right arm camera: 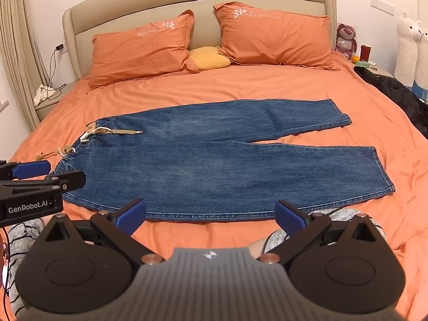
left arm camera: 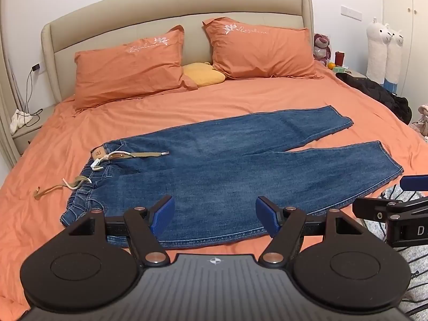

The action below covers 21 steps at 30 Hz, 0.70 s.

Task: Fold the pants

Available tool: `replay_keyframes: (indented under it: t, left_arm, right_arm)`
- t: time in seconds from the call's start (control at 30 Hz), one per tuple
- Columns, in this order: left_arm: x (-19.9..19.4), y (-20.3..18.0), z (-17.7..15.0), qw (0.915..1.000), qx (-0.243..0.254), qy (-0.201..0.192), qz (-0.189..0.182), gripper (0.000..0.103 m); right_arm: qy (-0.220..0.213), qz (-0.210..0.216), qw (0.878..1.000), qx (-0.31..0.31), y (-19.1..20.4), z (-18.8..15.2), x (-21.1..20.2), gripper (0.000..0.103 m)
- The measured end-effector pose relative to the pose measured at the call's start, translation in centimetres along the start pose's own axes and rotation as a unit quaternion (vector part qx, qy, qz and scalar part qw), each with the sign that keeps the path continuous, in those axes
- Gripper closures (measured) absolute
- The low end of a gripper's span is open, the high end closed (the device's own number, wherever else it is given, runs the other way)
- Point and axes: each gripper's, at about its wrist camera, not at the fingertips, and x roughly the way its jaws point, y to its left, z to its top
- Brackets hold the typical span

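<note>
Blue jeans (left arm camera: 227, 165) lie spread flat across the orange bed, waistband at the left, both legs reaching right and apart at the hems. A tan belt (left arm camera: 139, 155) and white drawstring hang loose at the waist. The jeans also show in the right wrist view (right arm camera: 214, 160). My left gripper (left arm camera: 214, 212) is open and empty, above the near edge of the jeans by the waist side. My right gripper (right arm camera: 210, 215) is open and empty, just short of the near leg's edge. Each gripper shows at the edge of the other's view.
Two orange pillows (left arm camera: 128, 69) and a yellow cushion (left arm camera: 203, 73) lie at the beige headboard. A dark garment (left arm camera: 374, 93) lies at the bed's right edge. A nightstand (left arm camera: 25, 129) with cables stands left; plush toys (left arm camera: 382, 50) stand right.
</note>
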Motion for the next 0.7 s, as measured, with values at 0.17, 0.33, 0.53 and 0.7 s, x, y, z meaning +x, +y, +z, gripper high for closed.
replay_keyframes:
  t: [0.17,0.33,0.53,0.7]
  left_arm:
    - [-0.1,-0.1,-0.2,1.0000,0.002,-0.004,0.002,0.022]
    - [-0.1,-0.1,-0.3,1.0000,-0.001,-0.006,0.003,0.022]
    - [-1.0,0.2,0.0,0.9999,0.001,-0.013,0.004,0.022]
    - [-1.1,0.4,0.0,0.9997,0.004,-0.021,0.009,0.022]
  right_arm:
    - [-0.001,0.000,1.000,0.000,0.0,0.0,-0.1,0.005]
    - [-0.005,0.000,1.000,-0.001,0.0,-0.3,-0.3,0.005]
    - [-0.008,0.000,1.000,-0.001,0.0,-0.5,-0.6,0.005]
    - [-0.010,0.000,1.000,-0.003,0.0,-0.7,-0.8,0.005]
